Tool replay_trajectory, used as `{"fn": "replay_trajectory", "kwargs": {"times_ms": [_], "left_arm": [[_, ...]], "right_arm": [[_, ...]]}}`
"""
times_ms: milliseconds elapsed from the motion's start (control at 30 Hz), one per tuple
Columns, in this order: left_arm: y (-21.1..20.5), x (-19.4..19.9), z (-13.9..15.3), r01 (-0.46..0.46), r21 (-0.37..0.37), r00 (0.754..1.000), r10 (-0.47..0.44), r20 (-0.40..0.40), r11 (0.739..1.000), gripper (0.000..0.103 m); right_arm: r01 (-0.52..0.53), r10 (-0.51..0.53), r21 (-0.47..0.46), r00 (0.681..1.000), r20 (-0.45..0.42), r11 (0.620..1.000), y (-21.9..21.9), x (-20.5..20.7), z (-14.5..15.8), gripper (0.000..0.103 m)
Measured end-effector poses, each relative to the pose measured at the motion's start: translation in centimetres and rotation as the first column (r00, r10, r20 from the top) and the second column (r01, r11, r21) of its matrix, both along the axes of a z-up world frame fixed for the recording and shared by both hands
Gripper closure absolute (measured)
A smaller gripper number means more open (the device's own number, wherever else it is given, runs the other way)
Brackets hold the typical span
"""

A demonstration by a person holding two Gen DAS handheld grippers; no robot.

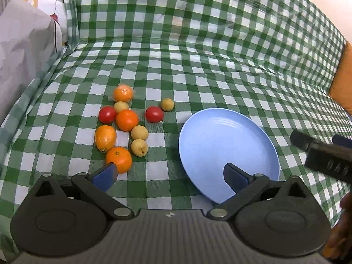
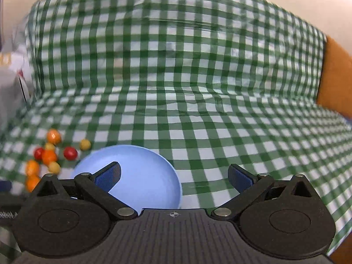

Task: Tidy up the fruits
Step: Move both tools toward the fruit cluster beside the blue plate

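A pile of fruits lies on the green checked cloth: several oranges such as the nearest one (image 1: 119,158), two red tomatoes (image 1: 154,114) and several small tan fruits (image 1: 139,147). An empty blue plate (image 1: 222,145) lies to their right. My left gripper (image 1: 170,175) is open and empty, its left finger beside the nearest orange, its right finger over the plate's near rim. My right gripper (image 2: 173,177) is open and empty above the plate's (image 2: 140,176) right side; the fruits (image 2: 49,156) show at far left. The right gripper also shows in the left wrist view (image 1: 323,156).
The checked cloth (image 1: 198,44) rises up a backrest behind. A grey and floral cushion (image 1: 19,50) stands at the left. An orange surface (image 1: 343,83) borders the cloth at the right.
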State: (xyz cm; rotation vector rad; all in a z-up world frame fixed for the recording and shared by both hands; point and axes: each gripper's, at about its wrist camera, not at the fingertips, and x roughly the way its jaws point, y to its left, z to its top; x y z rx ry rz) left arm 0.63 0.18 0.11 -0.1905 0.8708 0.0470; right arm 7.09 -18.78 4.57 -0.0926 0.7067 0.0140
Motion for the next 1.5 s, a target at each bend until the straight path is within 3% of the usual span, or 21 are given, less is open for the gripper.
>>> {"fn": "replay_trajectory", "kwargs": {"times_ms": [167, 267, 600, 967, 1100, 1367, 1500], "left_arm": [[-0.9, 0.3, -0.3, 0.007, 0.01, 1.0, -0.007, -0.016, 1.0, 0.001], [-1.2, 0.3, -0.4, 0.013, 0.007, 1.0, -0.012, -0.021, 1.0, 0.001], [-1.8, 1.1, -0.6, 0.051, 0.033, 0.997, -0.049, -0.055, 0.998, 0.001], [-2.2, 1.0, -0.6, 0.054, 0.042, 0.996, -0.05, -0.073, 0.998, 0.0], [-2.5, 0.8, -0.5, 0.044, 0.039, 0.996, -0.041, -0.076, 0.998, 0.0], [-3.3, 0.3, -0.3, 0.051, 0.039, 0.996, -0.048, -0.08, 0.998, 0.0], [-3.8, 0.3, -0.3, 0.072, 0.038, 0.994, -0.069, -0.084, 0.997, 0.0]], "right_arm": [[-0.037, 0.037, -0.036, 0.999, -0.012, 0.999, 1.9, 0.2, -1.0, 0.001], [-0.039, 0.039, -0.058, 0.999, -0.005, 0.998, 0.2, -0.2, 0.1, 0.001], [0.055, -0.051, 0.028, 0.991, -0.124, 0.998, -1.4, 1.3, -0.1, 0.001], [0.184, -0.131, 0.139, 0.938, -0.322, 0.973, -3.2, 5.1, -4.6, 0.018], [0.188, -0.136, 0.104, 0.917, -0.376, 0.977, -3.1, 5.8, -5.9, 0.025], [0.247, -0.221, 0.014, 0.89, -0.399, 0.969, -5.2, 5.2, -6.7, 0.029], [0.257, -0.221, 0.055, 0.905, -0.365, 0.965, -4.4, 4.8, -5.5, 0.029]]}}
